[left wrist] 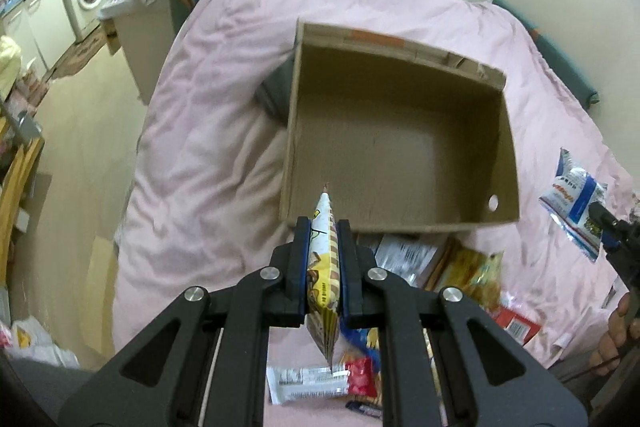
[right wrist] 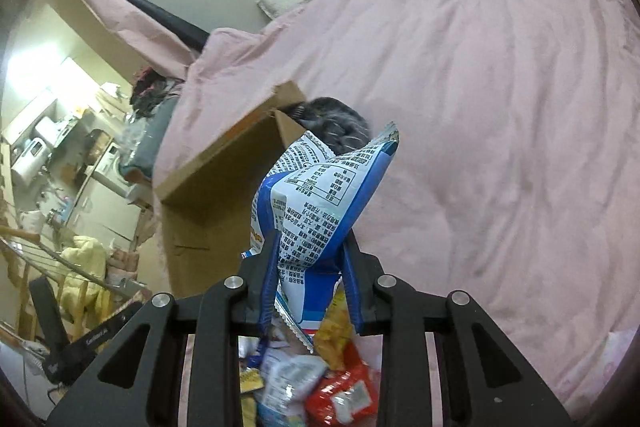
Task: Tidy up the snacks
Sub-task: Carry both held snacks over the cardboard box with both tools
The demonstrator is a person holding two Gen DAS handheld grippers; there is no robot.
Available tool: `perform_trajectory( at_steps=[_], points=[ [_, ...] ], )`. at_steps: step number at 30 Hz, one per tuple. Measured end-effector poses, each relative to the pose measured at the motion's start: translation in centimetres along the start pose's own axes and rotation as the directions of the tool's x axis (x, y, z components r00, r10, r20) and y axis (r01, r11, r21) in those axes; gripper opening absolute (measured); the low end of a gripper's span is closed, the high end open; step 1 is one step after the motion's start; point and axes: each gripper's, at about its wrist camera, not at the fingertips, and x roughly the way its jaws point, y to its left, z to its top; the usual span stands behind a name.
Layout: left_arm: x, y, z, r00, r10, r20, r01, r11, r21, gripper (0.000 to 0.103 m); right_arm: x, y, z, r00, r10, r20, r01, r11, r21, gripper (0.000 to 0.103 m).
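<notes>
Yellow snack packet [left wrist: 325, 267] upright, seemingly tip-up

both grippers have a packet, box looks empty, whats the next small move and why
Probably carry the left gripper forward over the cardboard box and open it. It is shut on the yellow packet, just short of the box's near wall, and the box floor is bare. The right gripper, holding the blue-and-white packet, can follow.

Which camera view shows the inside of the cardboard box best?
The left wrist view: it looks down into the open cardboard box and shows its bare floor and all four walls. The right wrist view shows only one outer wall and top edge, partly hidden behind the blue and white packet.
</notes>
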Motion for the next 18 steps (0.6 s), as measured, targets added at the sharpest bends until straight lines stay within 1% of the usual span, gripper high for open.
perform_trajectory(
  at_steps=[2,7,11,13,18],
  points=[
    [0.1,-0.1,1.1,1.0,-0.006,0.01,0.005,1.0,0.007,0.009,0.4,0.3,0.2,1.0,0.01,0.006,-0.01,1.0,-0.007,0.029],
    [0.9,-0.7,3.1,1.0,0.003,0.018,-0.003,1.0,0.028,0.009,1.5,0.8,1.1,0.997,0.068,-0.019,-0.068,0.998,0.016,0.029],
    [1.9,-1.1,4.9,1.0,-0.008,0.029,0.007,1.0,0.015,0.009,2.8,2.8,1.9,0.996,0.079,-0.031,-0.08,0.996,-0.043,0.029],
    [2.5,-1.5,5.5,0.999,-0.011,0.037,0.011,1.0,0.019,0.009,4.2,3.9,2.3,0.995,0.079,-0.053,-0.083,0.994,-0.068,0.029],
    [4.7,-2.5,6.7,0.999,0.008,0.048,-0.011,0.999,0.051,0.009,8.1,5.9,2.8,0.991,0.073,-0.11,-0.087,0.989,-0.123,0.029]
  ],
)
